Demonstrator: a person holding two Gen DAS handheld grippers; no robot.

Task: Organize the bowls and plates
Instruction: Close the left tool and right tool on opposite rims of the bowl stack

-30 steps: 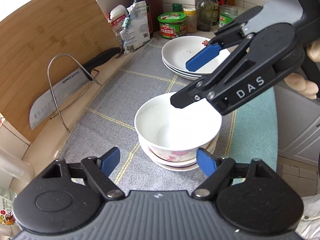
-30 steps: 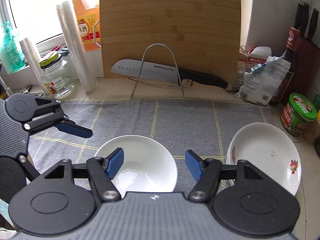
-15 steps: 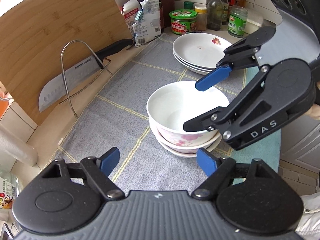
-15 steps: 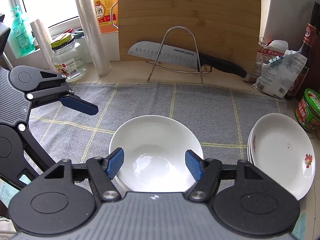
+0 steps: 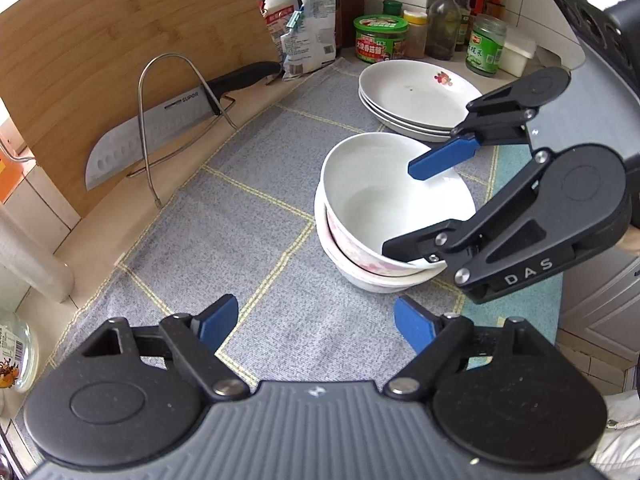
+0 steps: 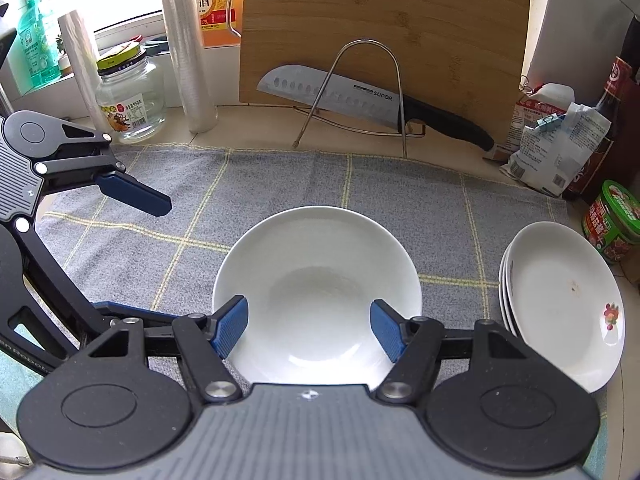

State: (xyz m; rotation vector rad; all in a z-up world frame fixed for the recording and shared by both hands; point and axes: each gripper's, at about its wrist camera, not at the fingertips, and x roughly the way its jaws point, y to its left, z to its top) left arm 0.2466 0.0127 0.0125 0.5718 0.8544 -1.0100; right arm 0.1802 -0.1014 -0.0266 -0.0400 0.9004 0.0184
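The right gripper (image 6: 307,326), spread wide, hovers over the stacked bowls (image 5: 384,216). The left gripper (image 5: 316,322), also spread, holds nothing; the plates (image 5: 412,96) sit at 1 o'clock.

Three stacked bowls (image 5: 384,216), three stacked plates (image 5: 412,96), one knife (image 6: 360,98), one board (image 6: 400,32), two tongs.

Beige counter (image 5: 104,216) under grey checked cloth (image 5: 256,240), knife rack (image 5: 176,120) beside.
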